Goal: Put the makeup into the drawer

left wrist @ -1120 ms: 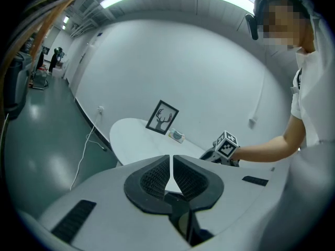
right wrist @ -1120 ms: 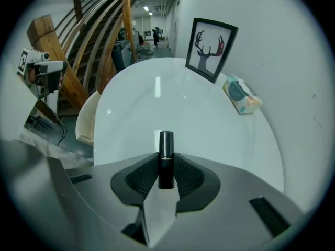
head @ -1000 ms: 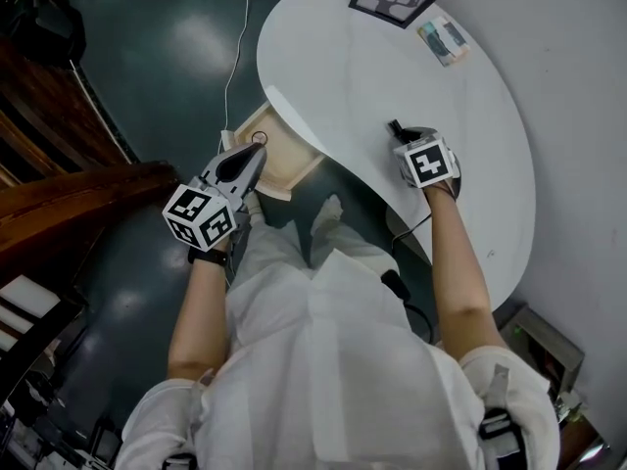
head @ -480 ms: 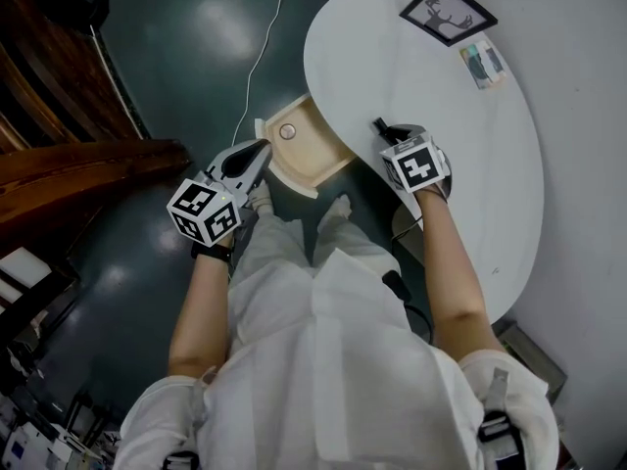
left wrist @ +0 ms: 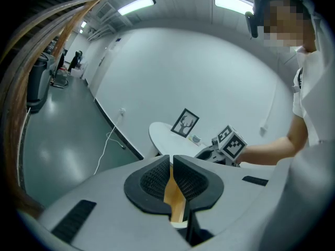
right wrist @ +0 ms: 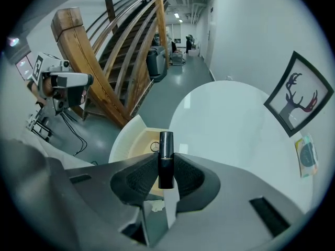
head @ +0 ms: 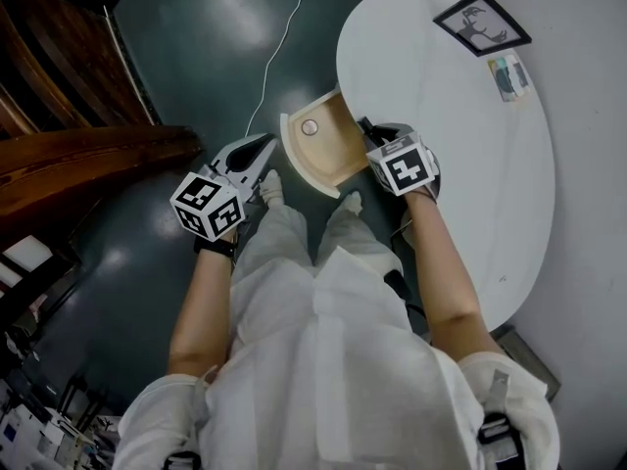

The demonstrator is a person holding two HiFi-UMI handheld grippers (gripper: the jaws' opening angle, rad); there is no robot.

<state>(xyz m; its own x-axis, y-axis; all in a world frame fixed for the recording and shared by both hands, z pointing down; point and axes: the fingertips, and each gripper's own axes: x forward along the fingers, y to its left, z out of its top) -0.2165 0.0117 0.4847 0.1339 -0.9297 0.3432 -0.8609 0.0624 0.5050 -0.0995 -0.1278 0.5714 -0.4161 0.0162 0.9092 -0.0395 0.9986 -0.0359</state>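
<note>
white oval table (head: 470, 184) over dark green floor; wooden drawer (head: 294, 155) pulled out from table's left edge, open. right gripper (right wrist: 166, 167) at same edge, above drawer; jaws clamped on black makeup tube (right wrist: 165, 143), gripped by lower half, upper half poking past fingertips over drawer's inside. left gripper (left wrist: 171, 161) off table, beside drawer's outer end; jaws together, nothing between. framed deer picture (head: 482, 23) at table's far edge.

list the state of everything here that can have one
light wooden drawer: pulled open under the white round table
black lipstick tube: capped, clamped in the jaws, not yet in the drawer
right gripper: shut on the lipstick tube
left gripper: shut, empty
</note>
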